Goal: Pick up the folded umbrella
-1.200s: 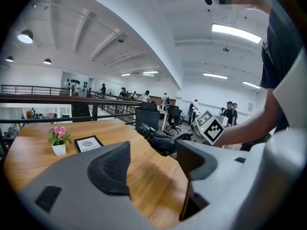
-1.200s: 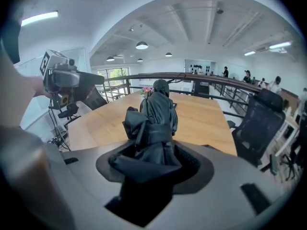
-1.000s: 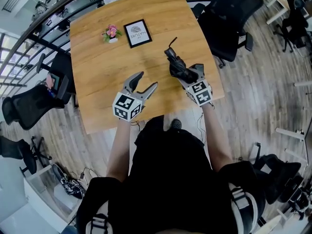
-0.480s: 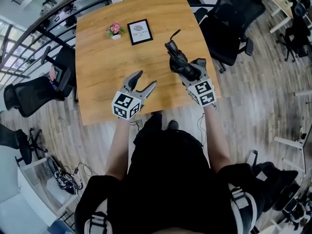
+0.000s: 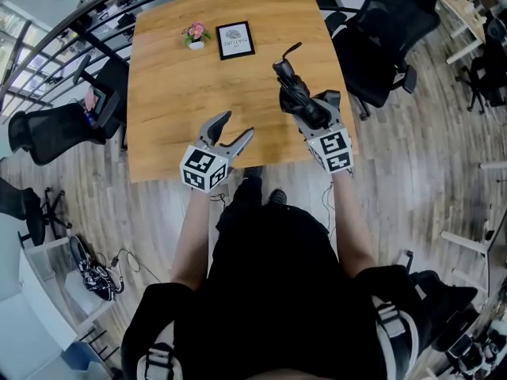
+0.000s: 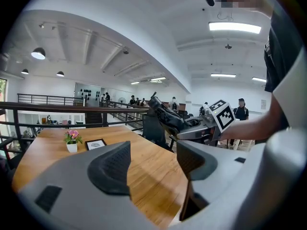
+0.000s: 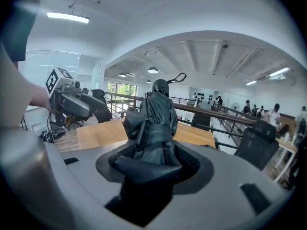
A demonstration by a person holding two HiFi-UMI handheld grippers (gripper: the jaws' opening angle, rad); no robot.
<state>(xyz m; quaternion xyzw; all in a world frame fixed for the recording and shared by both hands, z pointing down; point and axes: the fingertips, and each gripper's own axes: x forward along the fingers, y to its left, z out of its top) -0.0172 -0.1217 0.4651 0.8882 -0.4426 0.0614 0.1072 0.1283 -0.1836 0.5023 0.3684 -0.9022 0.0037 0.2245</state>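
A black folded umbrella (image 5: pixel 295 93) is clamped in my right gripper (image 5: pixel 310 115), lifted above the right part of the wooden table (image 5: pixel 174 77), its strap end pointing away from me. In the right gripper view the umbrella (image 7: pixel 156 123) fills the space between the jaws, pads pressed on its fabric. My left gripper (image 5: pixel 235 134) hovers over the table's near edge, jaws apart with nothing between them; in the left gripper view my left gripper (image 6: pixel 153 164) shows only bare wood in its gap, and the umbrella (image 6: pixel 165 116) appears ahead to the right.
A small pot of pink flowers (image 5: pixel 195 35) and a framed picture (image 5: pixel 236 39) stand at the table's far side. Black office chairs (image 5: pixel 380 30) surround the table, and a dark railing (image 5: pixel 95 6) runs behind it.
The right gripper has risen with the umbrella, carrying it off the tabletop. The left gripper has drifted slightly along the near edge, still empty.
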